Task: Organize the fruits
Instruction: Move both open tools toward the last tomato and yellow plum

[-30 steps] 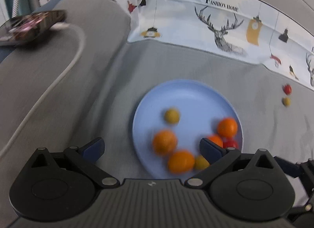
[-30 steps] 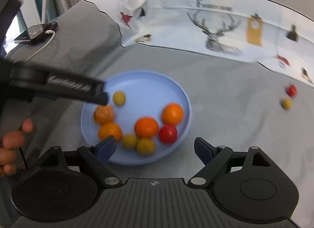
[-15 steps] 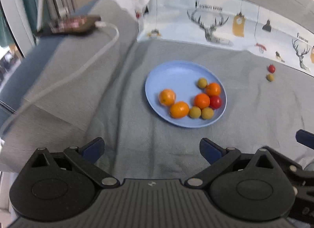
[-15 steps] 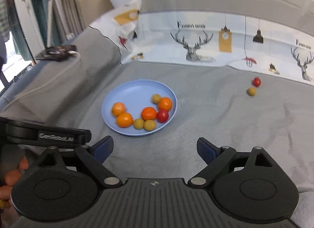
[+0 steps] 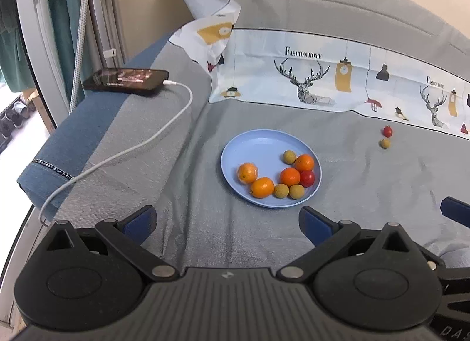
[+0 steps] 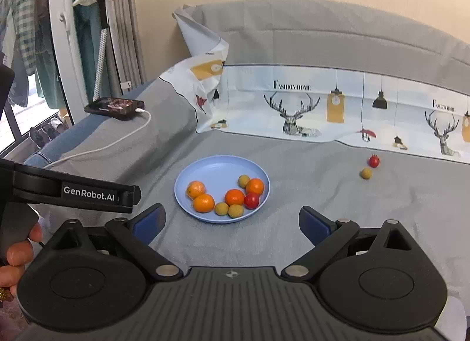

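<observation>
A light blue plate [image 5: 258, 144] [image 6: 217, 166] lies on the grey cloth and holds several small oranges [image 5: 290, 177] [image 6: 234, 196], yellow-green fruits and one red tomato [image 5: 307, 178] [image 6: 252, 200]. A second red tomato [image 5: 387, 131] [image 6: 374, 160] and a yellow-green fruit [image 5: 384, 143] [image 6: 365, 173] lie loose on the cloth to the right. My left gripper [image 5: 227, 222] is open and empty, well short of the plate. My right gripper [image 6: 232, 223] is open and empty too, just in front of the plate. The left gripper's body [image 6: 73, 191] shows at the left of the right wrist view.
A phone [image 5: 124, 78] [image 6: 114, 105] on a white cable [image 5: 132, 147] lies on the blue armrest at far left. A deer-print cloth [image 5: 323, 77] [image 6: 323, 106] runs along the grey sofa back. A window frame and curtains stand at the left.
Both grippers have pulled back and up from the plate, which now looks smaller and farther. Both stay open and empty. The fruits have not moved.
</observation>
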Action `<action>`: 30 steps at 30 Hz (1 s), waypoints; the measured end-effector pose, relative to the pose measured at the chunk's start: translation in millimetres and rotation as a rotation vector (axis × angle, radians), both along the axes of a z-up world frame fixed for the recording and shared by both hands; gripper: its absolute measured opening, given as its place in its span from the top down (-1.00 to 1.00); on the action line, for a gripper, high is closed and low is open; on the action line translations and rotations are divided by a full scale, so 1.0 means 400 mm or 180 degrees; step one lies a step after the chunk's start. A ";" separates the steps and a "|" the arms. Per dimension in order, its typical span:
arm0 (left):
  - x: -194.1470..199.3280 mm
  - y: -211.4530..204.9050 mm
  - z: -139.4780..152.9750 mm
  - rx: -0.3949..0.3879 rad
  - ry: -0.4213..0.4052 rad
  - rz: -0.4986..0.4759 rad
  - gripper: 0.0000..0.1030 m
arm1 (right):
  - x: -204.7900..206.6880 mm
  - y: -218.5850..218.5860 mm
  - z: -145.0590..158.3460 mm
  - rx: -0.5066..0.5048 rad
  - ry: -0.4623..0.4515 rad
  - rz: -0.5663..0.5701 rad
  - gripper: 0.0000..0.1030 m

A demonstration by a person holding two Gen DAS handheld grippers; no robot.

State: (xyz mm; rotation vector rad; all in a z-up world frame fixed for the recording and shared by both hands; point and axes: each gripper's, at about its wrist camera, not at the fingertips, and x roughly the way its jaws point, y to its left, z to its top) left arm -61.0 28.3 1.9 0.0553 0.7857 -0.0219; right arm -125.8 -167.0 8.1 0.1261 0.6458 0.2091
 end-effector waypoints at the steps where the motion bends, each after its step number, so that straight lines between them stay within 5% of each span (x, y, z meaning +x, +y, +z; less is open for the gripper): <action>1: -0.006 0.000 0.004 -0.0006 -0.0018 -0.0002 -1.00 | -0.007 0.000 0.006 -0.0007 -0.0028 0.0002 -0.90; 30: -0.028 0.009 0.022 -0.0065 -0.0046 -0.0089 -1.00 | -0.046 0.013 0.038 -0.0091 -0.0138 0.0030 -0.99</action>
